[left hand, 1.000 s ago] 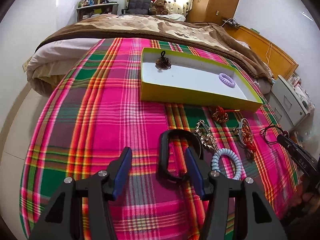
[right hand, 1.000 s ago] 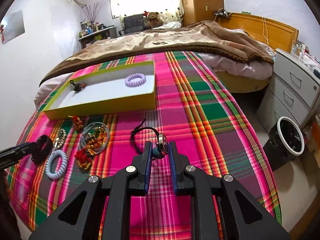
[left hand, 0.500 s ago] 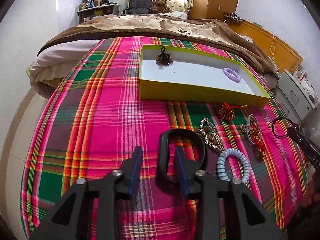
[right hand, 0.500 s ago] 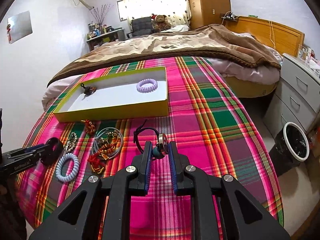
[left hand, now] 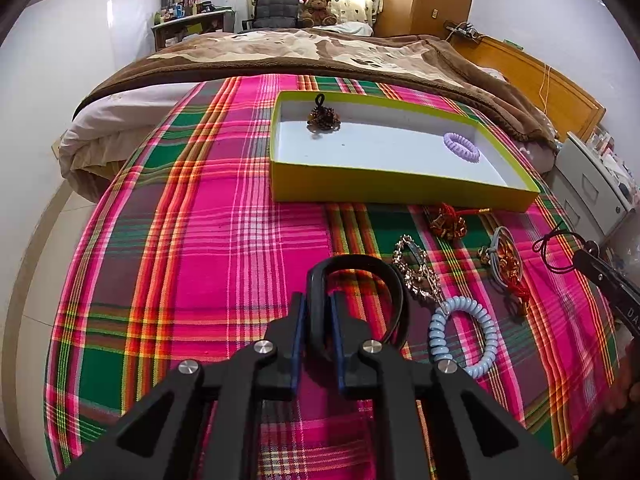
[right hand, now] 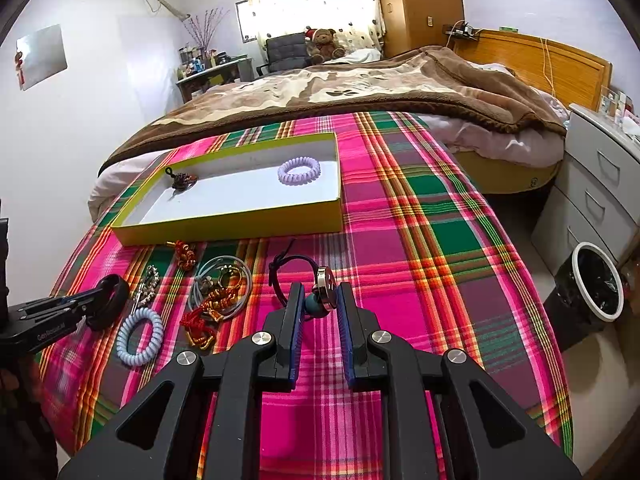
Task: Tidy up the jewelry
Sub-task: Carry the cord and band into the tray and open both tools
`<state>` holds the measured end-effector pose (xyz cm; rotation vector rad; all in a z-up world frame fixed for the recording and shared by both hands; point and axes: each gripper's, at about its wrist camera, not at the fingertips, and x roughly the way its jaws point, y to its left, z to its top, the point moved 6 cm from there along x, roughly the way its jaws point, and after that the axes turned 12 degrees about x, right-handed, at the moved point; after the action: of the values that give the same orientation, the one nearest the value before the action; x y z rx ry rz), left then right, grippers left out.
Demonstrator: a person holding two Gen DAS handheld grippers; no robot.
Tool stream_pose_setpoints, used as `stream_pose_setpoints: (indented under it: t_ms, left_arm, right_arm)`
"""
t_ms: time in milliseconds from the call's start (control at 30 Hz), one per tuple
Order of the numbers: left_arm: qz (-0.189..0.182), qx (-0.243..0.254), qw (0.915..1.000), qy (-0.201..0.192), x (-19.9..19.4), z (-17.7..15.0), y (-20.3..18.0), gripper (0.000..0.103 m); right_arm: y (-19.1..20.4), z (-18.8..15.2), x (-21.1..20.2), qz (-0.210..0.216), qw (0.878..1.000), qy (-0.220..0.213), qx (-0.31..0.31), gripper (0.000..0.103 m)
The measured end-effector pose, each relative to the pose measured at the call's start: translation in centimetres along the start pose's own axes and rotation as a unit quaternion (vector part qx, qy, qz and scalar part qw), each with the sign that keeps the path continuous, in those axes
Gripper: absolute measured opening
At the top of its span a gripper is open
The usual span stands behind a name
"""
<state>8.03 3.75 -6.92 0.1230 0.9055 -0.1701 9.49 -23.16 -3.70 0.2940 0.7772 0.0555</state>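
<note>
While both grippers sit low over the plaid blanket, each one has something clamped. Left gripper: jaws have just been closing and now pinch the left side of the black band, a wide black loop; rest of the loop arcs off to the right of the fingers. Right gripper: jaws part-closed, pinching a pendant (silver disc plus teal bead) on a dark cord that loops out ahead of the tips.

Yellow tray lies further up the blanket, white inside. In it: purple coil hair tie near the right end, dark beaded charm near the far left corner.

Still loose on the blanket, between tray and grippers:
- light blue coil bracelet, just right of the black band
- gold chain
- red-and-gold knot charm, just below the tray's front wall
- grey ring bundle with red and gold bits
</note>
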Motion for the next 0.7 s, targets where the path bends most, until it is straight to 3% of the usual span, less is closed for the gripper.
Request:
stream_pose_setpoints:
  t_ms: [333,700]
  left_arm:
    - [0.002,0.003,0.9998,-0.019,-1.4,1.5,0.3,0.013]
    - [-0.005,0.0,0.9989,-0.046,-1.5,6.0,1.1,0.013]
  right_arm:
    - [0.7,1.1,-0.7,0.011,1.0,-0.01,-0.003,0.017]
    - [3.1,4.9,0.6,0.036,0.999,-0.013,-0.026,0.017]
